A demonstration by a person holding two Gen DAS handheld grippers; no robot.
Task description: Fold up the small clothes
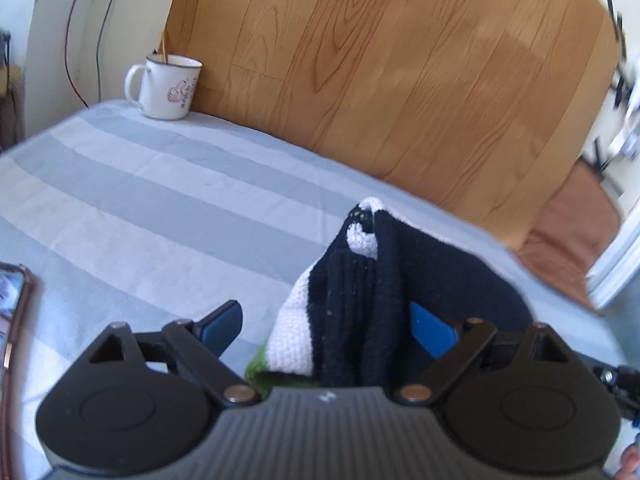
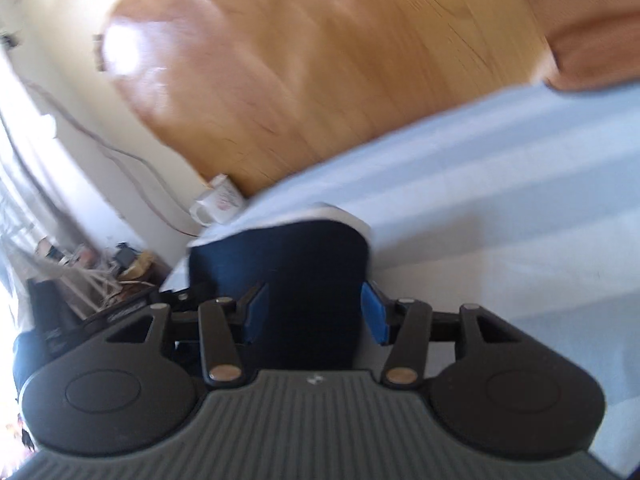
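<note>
A small knitted garment (image 1: pixel 360 300), black with white and green parts, lies bunched on the striped grey-blue cloth (image 1: pixel 160 208). My left gripper (image 1: pixel 328 328) is open, its blue pads (image 1: pixel 224 326) wide apart, with the garment heaped between them and over the right pad. In the blurred right wrist view the same dark garment (image 2: pixel 296 272) with a white edge sits between the pads (image 2: pixel 374 316) of my right gripper (image 2: pixel 312 314). Those jaws stand apart at the cloth's sides, and I cannot tell whether they press it.
A white enamel mug (image 1: pixel 168 88) stands at the far left corner of the cloth, also in the right wrist view (image 2: pixel 218 200). A phone (image 1: pixel 12 312) lies at the left edge. A wooden floor (image 1: pixel 400 80) lies beyond the table edge, and cables run down the wall.
</note>
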